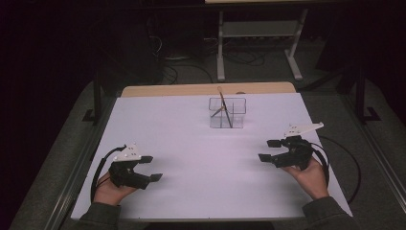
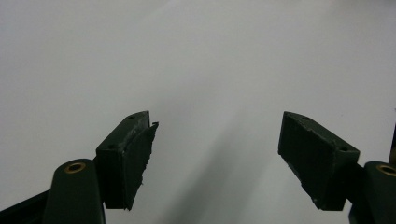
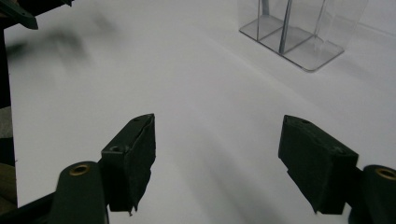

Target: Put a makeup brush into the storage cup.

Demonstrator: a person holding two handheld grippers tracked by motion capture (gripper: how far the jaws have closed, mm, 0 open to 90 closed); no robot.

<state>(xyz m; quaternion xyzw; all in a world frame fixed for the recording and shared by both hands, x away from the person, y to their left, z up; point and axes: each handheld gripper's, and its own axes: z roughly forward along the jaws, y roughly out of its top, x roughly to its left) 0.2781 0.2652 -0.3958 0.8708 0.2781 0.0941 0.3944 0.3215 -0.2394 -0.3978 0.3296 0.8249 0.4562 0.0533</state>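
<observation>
A white tabletop (image 1: 201,158) on a grey floor (image 1: 57,143) in a dark room. A clear box (image 1: 227,113) with sticks stands near its far edge. The left gripper (image 1: 151,167) and right gripper (image 1: 269,150) rest near the near corners, jaws wide apart, holding nothing.

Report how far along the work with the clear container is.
Done: a thin wooden stick already leans inside the clear plastic divided container. In hand: nothing; the left gripper and right gripper rest open on the white table, apart from the container. What remains cannot be told.
</observation>
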